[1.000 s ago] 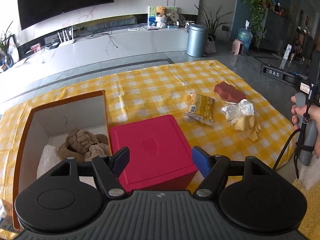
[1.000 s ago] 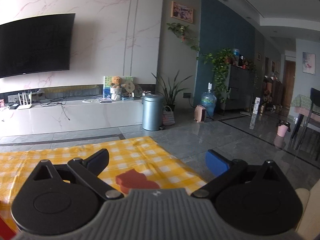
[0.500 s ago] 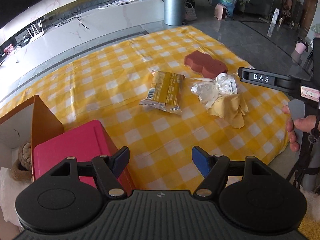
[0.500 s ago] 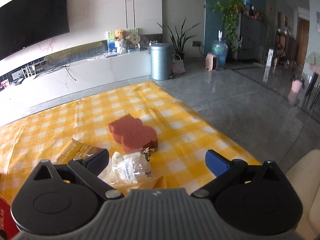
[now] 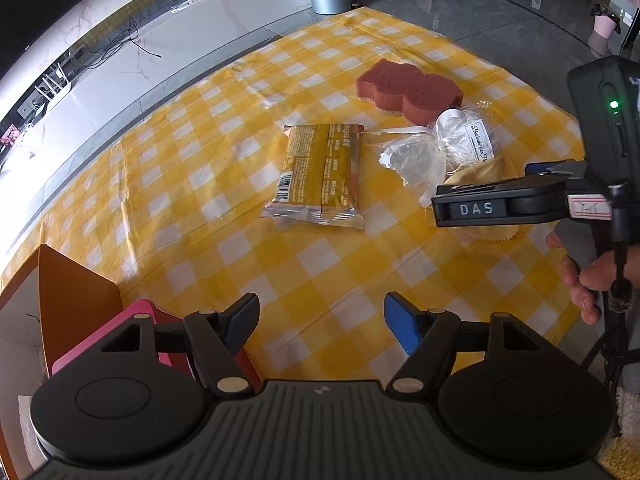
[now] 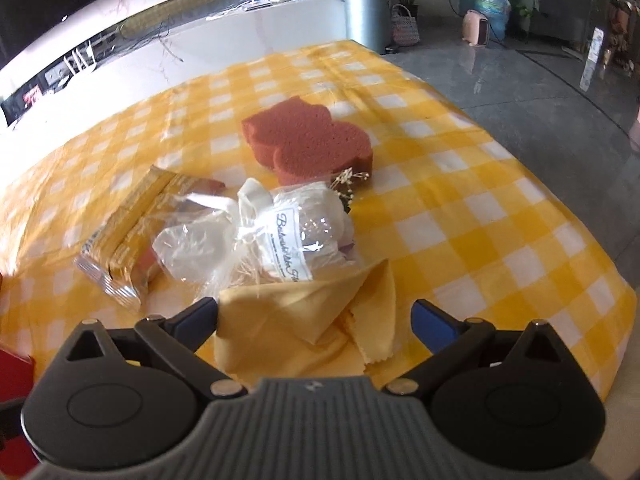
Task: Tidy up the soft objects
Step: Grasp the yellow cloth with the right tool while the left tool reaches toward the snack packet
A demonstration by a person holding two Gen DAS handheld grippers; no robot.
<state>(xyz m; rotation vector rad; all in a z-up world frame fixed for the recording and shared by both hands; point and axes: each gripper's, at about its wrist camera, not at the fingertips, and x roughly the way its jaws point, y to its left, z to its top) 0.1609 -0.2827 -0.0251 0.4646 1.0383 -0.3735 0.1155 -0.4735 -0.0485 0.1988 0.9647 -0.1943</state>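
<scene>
Soft objects are lying near the right edge of the yellow checked tablecloth [image 5: 200,216] — one red sponge [image 5: 408,88], one clear bag [image 5: 432,152], one yellow cloth [image 6: 304,320], one gold snack pack [image 5: 320,176]. Grey tile floor [image 6: 540,92] is showing beyond. Left gripper [image 5: 320,324] is hovering, jaws wide, empty. Right gripper [image 6: 314,322] is hanging spread over the cloth — gripping nothing. One pink box [image 5: 120,336] is sitting at the near-left corner.

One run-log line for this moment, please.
left gripper: open, empty | right gripper: open above yellow cloth | sponge, snack packet: on tablecloth
</scene>
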